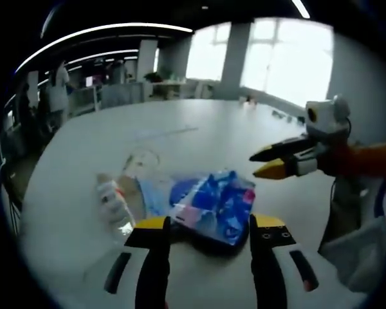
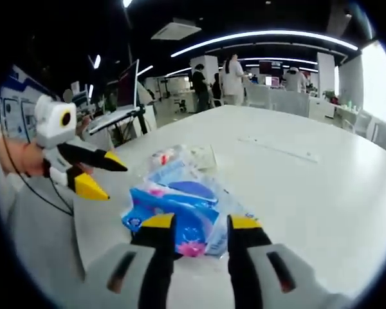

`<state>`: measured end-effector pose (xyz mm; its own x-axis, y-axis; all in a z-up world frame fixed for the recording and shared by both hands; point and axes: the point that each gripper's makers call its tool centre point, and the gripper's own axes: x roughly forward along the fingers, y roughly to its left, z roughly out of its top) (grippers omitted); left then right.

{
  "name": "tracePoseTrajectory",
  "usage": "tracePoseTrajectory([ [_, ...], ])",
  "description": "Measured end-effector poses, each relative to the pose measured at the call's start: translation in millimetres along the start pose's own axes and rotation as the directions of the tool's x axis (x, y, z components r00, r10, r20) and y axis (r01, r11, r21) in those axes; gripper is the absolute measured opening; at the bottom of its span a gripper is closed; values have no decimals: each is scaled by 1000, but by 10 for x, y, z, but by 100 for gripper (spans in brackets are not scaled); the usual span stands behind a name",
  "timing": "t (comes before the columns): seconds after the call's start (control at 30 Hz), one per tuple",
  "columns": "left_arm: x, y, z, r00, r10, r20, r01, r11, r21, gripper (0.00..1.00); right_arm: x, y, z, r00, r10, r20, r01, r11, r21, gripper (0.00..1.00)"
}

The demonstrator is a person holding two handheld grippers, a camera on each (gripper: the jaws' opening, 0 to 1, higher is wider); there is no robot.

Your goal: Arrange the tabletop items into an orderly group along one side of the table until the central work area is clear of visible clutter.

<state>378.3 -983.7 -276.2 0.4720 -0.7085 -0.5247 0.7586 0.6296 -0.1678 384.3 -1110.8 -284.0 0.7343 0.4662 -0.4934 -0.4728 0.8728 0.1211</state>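
Your left gripper (image 1: 208, 224) sits low over the white table (image 1: 199, 138), jaws spread wide and holding nothing, with the blue patterned packet (image 1: 215, 206) lying just beyond the tips, between them. To the left of the packet, touching or overlapping it, lies a clear plastic-wrapped item (image 1: 119, 199) with a white and red end; what it is you cannot tell. In the right gripper view your right gripper (image 2: 198, 222) hangs over the near edge of the same packet, jaws parted a moderate way and gripping nothing; whether the tips touch the wrapper cannot be told. In each view the other gripper comes in from the side, jaws apart and empty. The pile sits out in the open middle of the table, well apart from any edge, so the gathering step looks barely begun: you appear to be lining up a first pick on the packet. Next move, by my reading: lower one set of jaws around a packet edge, close on the crinkly film, and carry it to one side. Thin film may slip or drag the clear item along.
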Motion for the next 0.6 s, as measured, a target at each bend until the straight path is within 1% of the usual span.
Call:
tracePoseTrajectory([
  [0.27, 60, 1, -82, 1000, 5, -25, -6, 1000, -17, 42, 69, -38, -75, 1000, 0, -29, 0, 1000, -3, 27],
  [0.47, 101, 12, -144, 999, 22, -47, -22, 1000, -11, 38, 112, -58, -115, 999, -1, -43, 0, 1000, -8, 27],
  [0.6, 119, 8, -167, 998, 27, -55, -28, 999, -23, 36, 142, -80, -151, 998, 0, -58, 0, 1000, -9, 26],
])
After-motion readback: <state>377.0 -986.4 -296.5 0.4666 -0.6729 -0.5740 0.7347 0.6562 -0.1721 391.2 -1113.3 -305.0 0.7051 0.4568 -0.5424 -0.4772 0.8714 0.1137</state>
